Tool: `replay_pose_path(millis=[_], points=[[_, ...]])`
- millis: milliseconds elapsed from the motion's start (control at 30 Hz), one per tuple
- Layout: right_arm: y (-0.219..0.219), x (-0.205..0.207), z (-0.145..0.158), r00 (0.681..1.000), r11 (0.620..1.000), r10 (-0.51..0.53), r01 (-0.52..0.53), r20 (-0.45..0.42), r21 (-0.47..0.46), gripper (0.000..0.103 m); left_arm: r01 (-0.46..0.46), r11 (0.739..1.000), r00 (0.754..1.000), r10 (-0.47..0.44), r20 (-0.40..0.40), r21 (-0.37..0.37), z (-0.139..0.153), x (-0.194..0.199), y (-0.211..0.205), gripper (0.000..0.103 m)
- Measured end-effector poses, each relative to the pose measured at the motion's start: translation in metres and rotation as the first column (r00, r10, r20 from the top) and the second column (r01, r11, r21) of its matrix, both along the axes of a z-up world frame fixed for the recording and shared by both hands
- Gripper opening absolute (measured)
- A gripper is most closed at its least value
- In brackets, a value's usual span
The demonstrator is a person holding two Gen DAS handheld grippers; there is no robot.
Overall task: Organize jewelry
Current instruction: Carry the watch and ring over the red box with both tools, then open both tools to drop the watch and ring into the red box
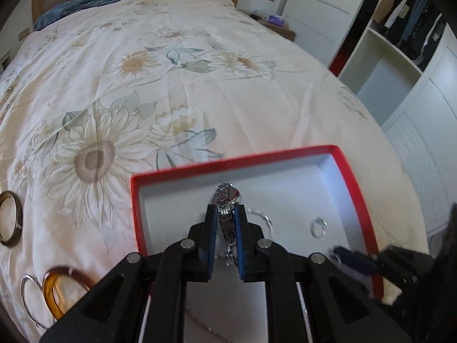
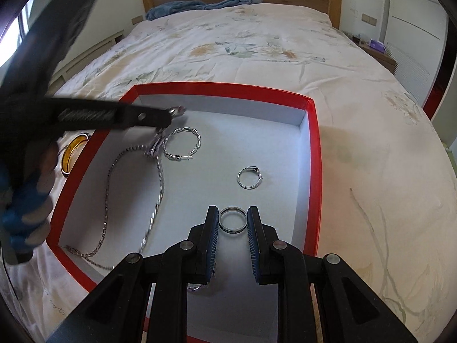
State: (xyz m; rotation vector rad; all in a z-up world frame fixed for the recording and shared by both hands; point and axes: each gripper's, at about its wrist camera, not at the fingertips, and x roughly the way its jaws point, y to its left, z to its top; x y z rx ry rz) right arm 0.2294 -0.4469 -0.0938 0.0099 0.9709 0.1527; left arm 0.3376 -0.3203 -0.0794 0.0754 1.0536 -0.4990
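A red box (image 1: 354, 185) with a white inside lies on the bed. My left gripper (image 1: 225, 214) is shut on a silver metal watch (image 1: 227, 197) and holds it above the box's inside; it also shows in the right wrist view (image 2: 160, 120). In the right wrist view the box (image 2: 312, 154) holds a silver chain necklace (image 2: 154, 208), a twisted silver hoop (image 2: 182, 143) and a silver ring with a setting (image 2: 249, 178). My right gripper (image 2: 232, 218) is open around a plain silver ring (image 2: 232, 219), its pads apart from the ring.
The floral bedspread (image 1: 177, 85) covers the bed. Left of the box lie an amber bangle (image 1: 61, 291), a thin silver bangle (image 1: 30, 300) and a dark gold bangle (image 1: 10, 218). A wardrobe (image 1: 405, 57) stands to the right, a blue towel (image 2: 200, 4) at the headboard.
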Motion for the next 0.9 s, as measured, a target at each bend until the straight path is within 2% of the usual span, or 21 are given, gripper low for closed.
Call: replay_pose_path(millis=[167, 367, 533, 733, 900], points=[[0.001, -0.001, -0.001, 1.0, 1.0, 0.011, -0.011, -0.001, -0.013, 0.02, 0.01, 1.0, 1.0, -0.01, -0.028, 0.011, -0.007, 0.003, -0.007, 0.014], [0.002, -0.002, 0.001, 1.0, 1.0, -0.003, 0.002, -0.01, -0.014, 0.022, 0.004, 0.999, 0.999, -0.007, -0.054, -0.053, -0.002, 0.005, -0.003, 0.016], [-0.003, -0.01, 0.013, 0.999, 0.999, -0.033, 0.033, -0.01, -0.012, 0.026, -0.002, 0.994, 0.999, -0.003, -0.046, -0.105, 0.021, 0.0, 0.008, 0.023], [-0.002, -0.036, 0.046, 0.997, 0.998, -0.069, 0.069, 0.031, 0.005, 0.032, 0.001, 0.995, 0.999, 0.003, 0.036, -0.104, 0.062, -0.033, 0.033, 0.025], [0.015, -0.068, 0.076, 0.995, 0.997, -0.076, 0.075, 0.064, 0.03, 0.035, -0.023, 0.999, 0.992, 0.028, 0.126, -0.045, 0.092, -0.088, 0.067, 0.026]])
